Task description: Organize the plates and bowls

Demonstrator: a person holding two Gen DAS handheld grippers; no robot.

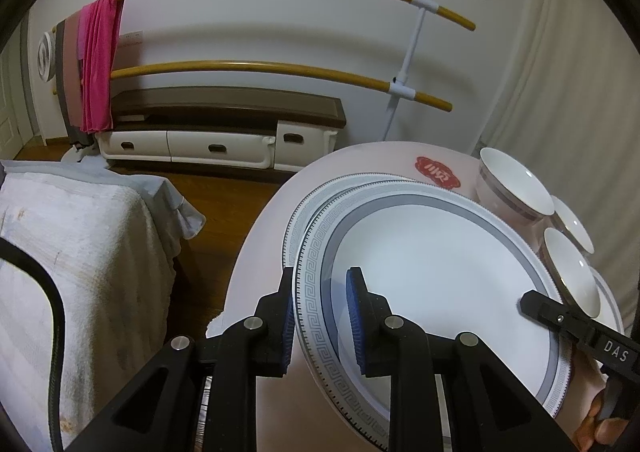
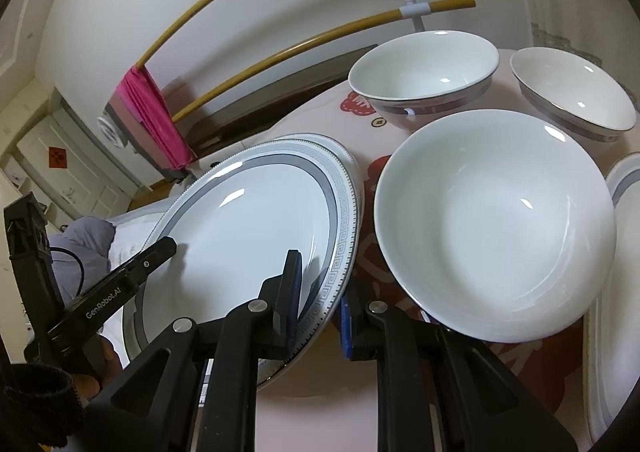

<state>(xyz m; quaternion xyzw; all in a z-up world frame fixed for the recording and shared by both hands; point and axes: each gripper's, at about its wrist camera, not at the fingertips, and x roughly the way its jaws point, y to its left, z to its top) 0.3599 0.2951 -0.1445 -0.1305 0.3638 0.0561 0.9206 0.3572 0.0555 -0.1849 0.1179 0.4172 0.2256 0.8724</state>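
- Left gripper (image 1: 324,316) angled downward, both fingers straddling the near-left rim of the large patterned plate (image 1: 440,264); blue pads clamp the rim from above and below.
- Right gripper (image 2: 320,292) also pitched down, clamped on the opposite rim of the same plate; its tip shows in the left wrist view at the plate's right edge (image 1: 538,302).
- Plate held between both tools, tilted, its far edge over a second patterned plate (image 1: 316,196) lying on the round table (image 1: 256,252).
- Fingers of a hand (image 1: 596,420) visible on the right tool's grip; a dark-cuffed hand behind the left tool in the right wrist view.
- Large white bowl (image 2: 496,224) sits just beside the held plate, on the right.
- Two smaller banded bowls (image 2: 424,72) and (image 2: 576,92) stand farther back on the table.
- Another plate's rim (image 2: 624,180) at far right, mostly cut off.
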